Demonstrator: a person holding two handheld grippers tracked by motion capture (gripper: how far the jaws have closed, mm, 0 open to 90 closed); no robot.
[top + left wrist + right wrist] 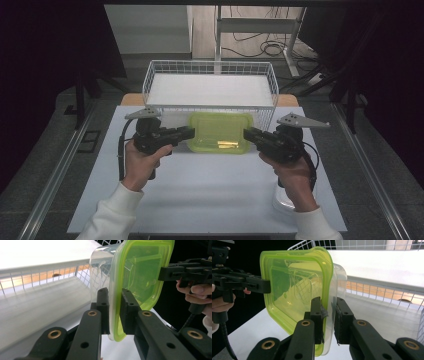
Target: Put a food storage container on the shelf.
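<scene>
Two grippers hold a box before a basket.
Left and right pinch its green rim; light, slick, best gripped at both ends.

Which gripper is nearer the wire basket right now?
Neither clearly: the left gripper and right gripper each clamp an opposite end of the green-lidded container, level with each other, just in front of the wire basket.
</scene>
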